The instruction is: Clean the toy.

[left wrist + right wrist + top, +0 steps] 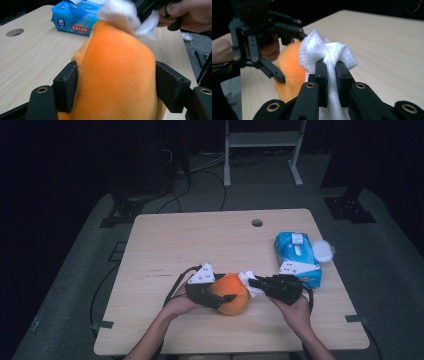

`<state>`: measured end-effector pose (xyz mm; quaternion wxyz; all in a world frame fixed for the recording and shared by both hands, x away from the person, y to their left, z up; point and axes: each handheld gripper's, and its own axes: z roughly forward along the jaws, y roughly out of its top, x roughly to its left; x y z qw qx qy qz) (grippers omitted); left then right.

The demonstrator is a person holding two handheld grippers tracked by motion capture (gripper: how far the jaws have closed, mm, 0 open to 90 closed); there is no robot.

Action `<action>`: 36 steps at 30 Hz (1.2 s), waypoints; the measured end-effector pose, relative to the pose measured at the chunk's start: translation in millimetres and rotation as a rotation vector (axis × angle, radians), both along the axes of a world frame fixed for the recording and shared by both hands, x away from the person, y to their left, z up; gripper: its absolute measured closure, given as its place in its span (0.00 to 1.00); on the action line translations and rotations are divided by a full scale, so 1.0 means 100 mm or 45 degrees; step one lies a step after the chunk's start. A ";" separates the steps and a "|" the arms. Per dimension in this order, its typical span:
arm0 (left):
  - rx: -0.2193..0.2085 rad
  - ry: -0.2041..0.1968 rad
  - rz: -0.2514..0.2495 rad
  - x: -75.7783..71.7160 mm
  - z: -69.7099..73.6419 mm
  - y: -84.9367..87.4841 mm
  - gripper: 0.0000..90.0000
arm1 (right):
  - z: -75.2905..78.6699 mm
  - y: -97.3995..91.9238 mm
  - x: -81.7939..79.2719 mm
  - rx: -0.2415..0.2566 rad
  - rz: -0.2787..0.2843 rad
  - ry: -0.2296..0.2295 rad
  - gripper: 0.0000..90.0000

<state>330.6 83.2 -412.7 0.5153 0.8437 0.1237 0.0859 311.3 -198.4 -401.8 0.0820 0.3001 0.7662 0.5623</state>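
Left gripper [116, 90] clamped across orange plush toy [117, 75]; right gripper [331, 65] pinching white wipe [325, 53], pressed against toy's far top.

Near the front edge of the table [165, 240], about midway across, sits the plush toy [231, 295]. The left gripper [216, 296] comes at it from the left, one jaw on either side of it. From the right comes the right gripper [256, 282] — a wipe [247, 279] pinched between its jaws and touching the toy's upper right side. Behind the right gripper, toward the table's right edge, lies the pack of wipes [298, 257], its lid [322, 251] hanging off to the right. Farther back, a round hole [257, 223] in the tabletop.
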 end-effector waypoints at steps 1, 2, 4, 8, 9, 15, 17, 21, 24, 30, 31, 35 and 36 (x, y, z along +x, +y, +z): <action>0.000 -0.006 -0.003 -0.01 0.00 -0.02 0.29 | 0.03 0.00 -0.02 0.000 -0.001 -0.024 0.91; 0.004 -0.014 -0.010 -0.02 0.00 -0.03 0.28 | 0.06 0.02 -0.04 0.001 0.003 -0.045 0.91; 0.012 -0.027 -0.021 -0.04 0.01 -0.07 0.28 | 0.11 0.07 -0.08 -0.015 0.016 -0.091 0.90; 0.027 -0.032 -0.023 -0.06 0.02 -0.10 0.25 | 0.08 0.14 -0.07 -0.070 0.034 -0.102 0.90; 0.033 -0.030 -0.026 -0.05 0.02 -0.09 0.24 | 0.05 0.15 -0.06 -0.073 0.037 -0.091 0.90; -0.049 0.036 -0.019 0.01 0.09 0.03 0.17 | -0.01 0.12 -0.04 -0.078 0.044 -0.052 0.90; -0.061 0.059 -0.018 0.04 0.10 0.11 0.14 | -0.02 0.10 -0.04 -0.077 0.037 -0.048 0.90; -0.087 0.105 0.000 0.11 0.05 0.21 0.12 | -0.05 0.02 -0.01 -0.065 0.011 -0.030 0.90; -0.078 0.158 -0.001 0.15 -0.04 0.23 0.12 | -0.06 -0.02 0.01 -0.056 0.007 -0.020 0.90; -0.072 0.204 -0.051 0.15 -0.18 0.13 0.09 | -0.06 -0.03 0.02 -0.065 0.017 -0.027 0.90; -0.067 0.198 -0.054 0.14 -0.19 0.11 0.09 | -0.07 -0.04 0.03 -0.062 0.015 -0.026 0.90; -0.064 0.158 -0.026 0.12 -0.20 0.10 0.20 | -0.07 -0.06 0.04 -0.064 0.006 -0.023 0.90; -0.068 0.161 -0.014 0.12 -0.20 0.09 0.25 | -0.07 -0.07 0.04 -0.065 0.005 -0.029 0.90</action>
